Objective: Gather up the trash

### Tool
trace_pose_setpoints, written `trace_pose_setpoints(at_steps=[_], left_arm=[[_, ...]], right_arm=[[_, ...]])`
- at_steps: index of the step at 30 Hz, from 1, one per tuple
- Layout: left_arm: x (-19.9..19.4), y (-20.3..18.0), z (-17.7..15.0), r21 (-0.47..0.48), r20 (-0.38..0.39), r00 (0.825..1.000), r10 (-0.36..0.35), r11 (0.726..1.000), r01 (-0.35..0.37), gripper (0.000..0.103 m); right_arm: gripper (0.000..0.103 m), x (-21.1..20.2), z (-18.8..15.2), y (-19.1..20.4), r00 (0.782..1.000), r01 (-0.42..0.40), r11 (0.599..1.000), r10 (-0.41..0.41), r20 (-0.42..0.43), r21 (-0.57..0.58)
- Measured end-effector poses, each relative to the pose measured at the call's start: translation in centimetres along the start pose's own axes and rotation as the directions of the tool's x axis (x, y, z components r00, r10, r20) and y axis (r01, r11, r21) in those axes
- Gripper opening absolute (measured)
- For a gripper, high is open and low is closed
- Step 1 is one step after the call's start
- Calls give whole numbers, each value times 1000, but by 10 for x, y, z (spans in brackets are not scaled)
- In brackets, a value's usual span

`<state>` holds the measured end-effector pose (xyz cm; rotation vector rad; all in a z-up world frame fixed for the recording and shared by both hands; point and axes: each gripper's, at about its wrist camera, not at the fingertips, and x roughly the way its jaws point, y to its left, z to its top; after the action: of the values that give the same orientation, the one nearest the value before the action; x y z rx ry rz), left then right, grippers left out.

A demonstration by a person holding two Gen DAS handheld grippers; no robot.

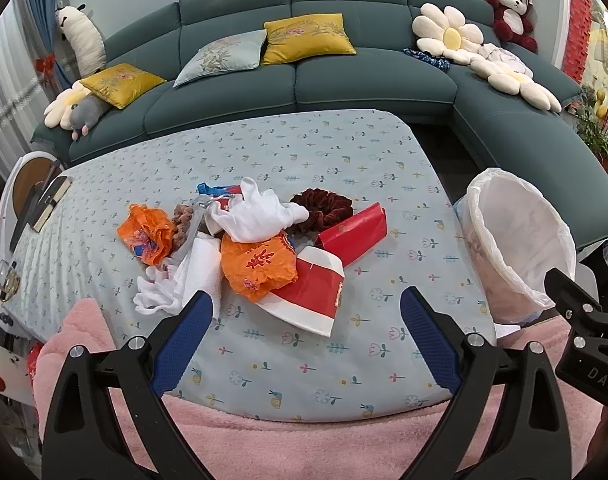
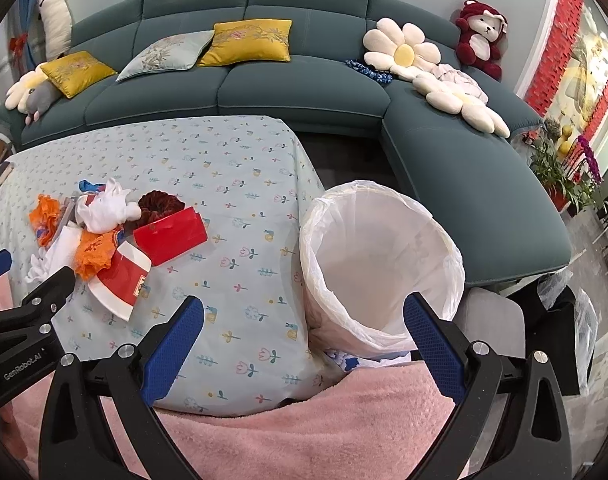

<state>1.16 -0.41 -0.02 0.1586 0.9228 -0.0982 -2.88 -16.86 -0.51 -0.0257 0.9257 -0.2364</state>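
Observation:
A pile of trash lies on the flower-print tablecloth (image 1: 304, 152): a red-and-white paper cup (image 1: 315, 292), a red paper box (image 1: 353, 236), orange wrappers (image 1: 256, 264), white tissues (image 1: 256, 212) and a dark red scrunchie (image 1: 323, 204). A bin lined with a white bag (image 2: 383, 264) stands at the table's right edge, empty inside. My left gripper (image 1: 305, 312) is open and empty, just short of the cup. My right gripper (image 2: 304, 320) is open and empty, in front of the bin's rim. The pile also shows in the right wrist view (image 2: 116, 240).
A teal sofa (image 1: 343, 80) with yellow cushions and plush toys runs behind the table. A book (image 1: 52, 200) lies at the table's left edge. A pink fleece (image 2: 304, 432) covers the near edge. Potted plants (image 2: 563, 176) stand at the right.

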Motion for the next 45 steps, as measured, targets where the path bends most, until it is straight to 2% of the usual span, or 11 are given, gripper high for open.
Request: trace_pose_setpoints(at_steps=[6,12,20,25,33,41,45], left_arm=[[0,3,1,-15,-1,1000,-10,1000,10,91],[5,21,-2,-45,5,1000,-6,999,6,91],[19,64,-7,-134,-19,1000,-6,991,4,91],[26,89,-9,-141,-7,1000,-5,990,4,91],[44,119,-16,-144,-6,1000,-20,989,19,91],[67,137,-21,-154,-49,998,-39,988,31,91],[78,150,-23,-168,-71,997,-35,985,23,91]], right_arm=[[95,-3,1,5,1000,-7,1000,7,9,-5],[95,-4,4,14,1000,-14,1000,14,24,6],[95,-7,11,40,998,-18,1000,18,60,-10],[95,-4,13,57,997,-46,999,46,69,-8],[95,23,13,94,993,-120,993,120,15,-3],[95,44,8,127,989,-146,988,145,-26,-43],[88,53,11,144,983,-179,982,176,-48,-64]])
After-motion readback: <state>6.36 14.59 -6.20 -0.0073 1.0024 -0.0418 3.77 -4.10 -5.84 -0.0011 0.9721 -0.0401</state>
